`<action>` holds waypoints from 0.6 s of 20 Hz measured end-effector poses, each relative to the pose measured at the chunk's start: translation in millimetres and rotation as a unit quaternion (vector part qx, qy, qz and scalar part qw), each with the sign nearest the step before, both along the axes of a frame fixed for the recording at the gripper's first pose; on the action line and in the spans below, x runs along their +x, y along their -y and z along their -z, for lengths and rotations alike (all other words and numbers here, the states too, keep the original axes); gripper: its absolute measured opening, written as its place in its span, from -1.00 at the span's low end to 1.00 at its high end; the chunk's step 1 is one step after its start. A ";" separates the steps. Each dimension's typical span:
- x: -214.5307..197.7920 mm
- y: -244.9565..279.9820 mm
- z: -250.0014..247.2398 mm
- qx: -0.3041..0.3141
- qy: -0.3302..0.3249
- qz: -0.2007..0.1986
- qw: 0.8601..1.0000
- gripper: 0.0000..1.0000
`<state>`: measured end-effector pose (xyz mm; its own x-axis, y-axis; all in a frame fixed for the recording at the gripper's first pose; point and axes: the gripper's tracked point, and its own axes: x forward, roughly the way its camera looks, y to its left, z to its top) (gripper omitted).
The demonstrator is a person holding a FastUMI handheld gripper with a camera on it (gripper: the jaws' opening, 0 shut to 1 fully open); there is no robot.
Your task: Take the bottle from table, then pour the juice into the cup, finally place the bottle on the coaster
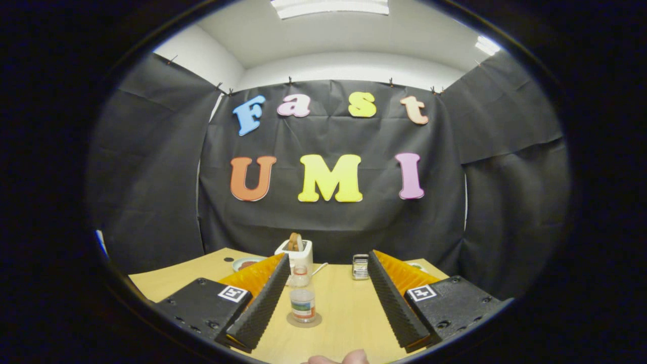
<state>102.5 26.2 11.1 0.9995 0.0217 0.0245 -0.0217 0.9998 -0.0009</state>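
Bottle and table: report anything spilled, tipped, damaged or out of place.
Nothing stands out. The bottle stands upright on its coaster, with no spill on the table. The gripper is open, the bottle between its fingers. Toaster upright beyond.

Nothing here carries a word or number that can be read. The bottle (302, 298) has a banded label (303, 305), too small and blurred to make out. The gripper (328, 255), its fingers spread wide apart, bears 2 square black-and-white coded markers, 1 on its left block (232, 293) and 1 on its right block (421, 292); these are patterns, not lettering.
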 end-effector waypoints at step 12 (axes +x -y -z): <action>-110.6 30.0 -55.3 -0.012 0.031 0.016 0.999 0.98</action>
<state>-8.1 -3.8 66.4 0.9963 -0.0091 0.0857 0.0113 0.9996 -0.0243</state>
